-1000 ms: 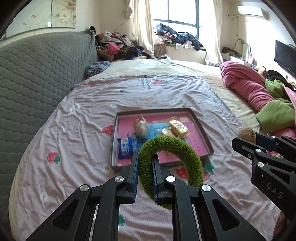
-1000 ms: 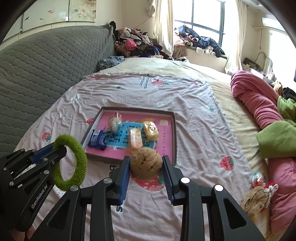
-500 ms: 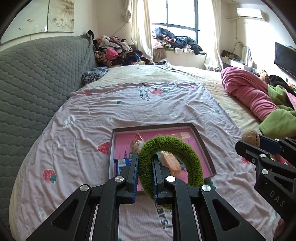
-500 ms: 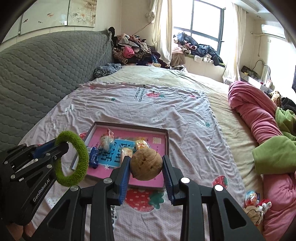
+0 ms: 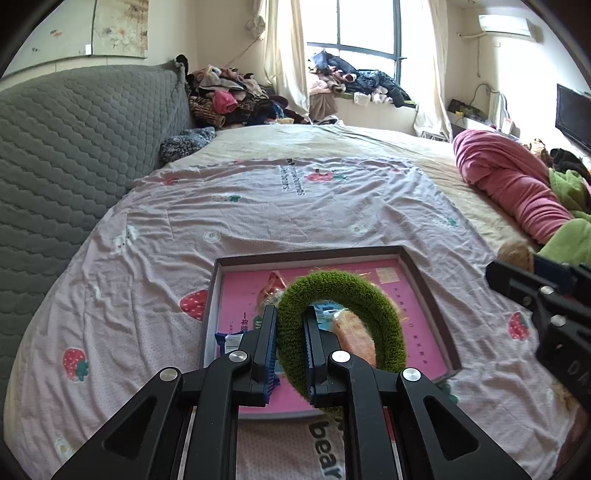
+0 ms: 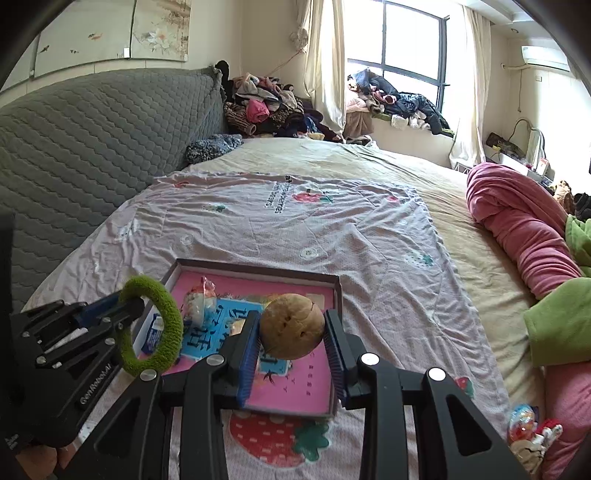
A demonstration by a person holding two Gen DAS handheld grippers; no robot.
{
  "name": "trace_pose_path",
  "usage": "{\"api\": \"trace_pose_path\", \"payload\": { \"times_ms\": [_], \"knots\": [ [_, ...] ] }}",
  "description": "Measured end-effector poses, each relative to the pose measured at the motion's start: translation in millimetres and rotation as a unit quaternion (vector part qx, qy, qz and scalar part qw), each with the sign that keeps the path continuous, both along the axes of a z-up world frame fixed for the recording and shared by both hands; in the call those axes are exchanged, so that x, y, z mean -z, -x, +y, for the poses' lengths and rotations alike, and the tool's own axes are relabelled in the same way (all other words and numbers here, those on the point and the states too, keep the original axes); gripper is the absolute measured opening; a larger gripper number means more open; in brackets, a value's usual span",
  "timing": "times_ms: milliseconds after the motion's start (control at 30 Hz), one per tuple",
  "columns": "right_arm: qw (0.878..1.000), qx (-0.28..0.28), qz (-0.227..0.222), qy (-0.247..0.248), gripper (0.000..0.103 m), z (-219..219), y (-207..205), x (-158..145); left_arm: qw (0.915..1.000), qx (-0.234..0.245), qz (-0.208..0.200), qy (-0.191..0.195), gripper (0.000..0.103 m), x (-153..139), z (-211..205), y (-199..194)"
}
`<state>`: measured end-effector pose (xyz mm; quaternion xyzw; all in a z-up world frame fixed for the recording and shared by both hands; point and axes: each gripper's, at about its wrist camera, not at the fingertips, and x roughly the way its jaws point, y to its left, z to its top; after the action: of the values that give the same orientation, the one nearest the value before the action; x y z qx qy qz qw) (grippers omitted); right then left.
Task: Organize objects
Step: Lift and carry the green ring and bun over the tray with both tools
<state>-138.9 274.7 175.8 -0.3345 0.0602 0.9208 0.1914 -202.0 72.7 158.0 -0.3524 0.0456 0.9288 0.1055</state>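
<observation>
Closer now sits one tray [image 5: 424, 280] (two hand-held grippers, each loaded).

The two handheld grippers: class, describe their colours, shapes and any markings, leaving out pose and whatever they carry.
The left gripper and the right gripper are matte black frames with triangular cut-outs, silver round screws, and ribbed blue pads lining the fingers. White lettering reads "GenRobot.AI" on the left one's side. No cables or sleeves are visible.

A lived-in home bedroom is shown. Most of the view is filled by a wide bed [image 5: 314, 206] spread with a strawberry-print sheet [image 5: 155, 266] and backed by a grey quilted headboard [image 5: 74, 147]. Clothes are heaped by the curtained window [image 5: 362, 40], an air conditioner [image 5: 506, 24] is mounted high, and a rolled pink blanket [image 6: 524, 229] is seen.
</observation>
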Motion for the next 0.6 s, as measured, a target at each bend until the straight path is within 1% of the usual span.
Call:
{"api": "trace_pose_path", "payload": {
  "times_ms": [133,267,367,500,600],
  "knots": [
    [1.000,-0.005,0.015,0.006,0.034,5,9,11,0.9999,-0.009,-0.004,-0.006,0.013,24,-3,17],
    [1.000,-0.005,0.027,0.012,0.034,11,17,25,0.9999,-0.013,-0.004,-0.002,0.013,46,-1,28],
    [0.999,-0.002,0.027,0.019,0.034,17,20,40,0.9999,-0.010,-0.009,0.001,0.013,59,1,33],
    [1.000,0.001,0.016,0.024,0.034,23,25,61,0.9999,-0.007,-0.009,-0.002,0.013,69,4,39],
    [1.000,0.003,0.011,0.025,0.034,26,27,71,1.0000,-0.003,-0.006,-0.004,0.013,70,5,40]
  ]
}}
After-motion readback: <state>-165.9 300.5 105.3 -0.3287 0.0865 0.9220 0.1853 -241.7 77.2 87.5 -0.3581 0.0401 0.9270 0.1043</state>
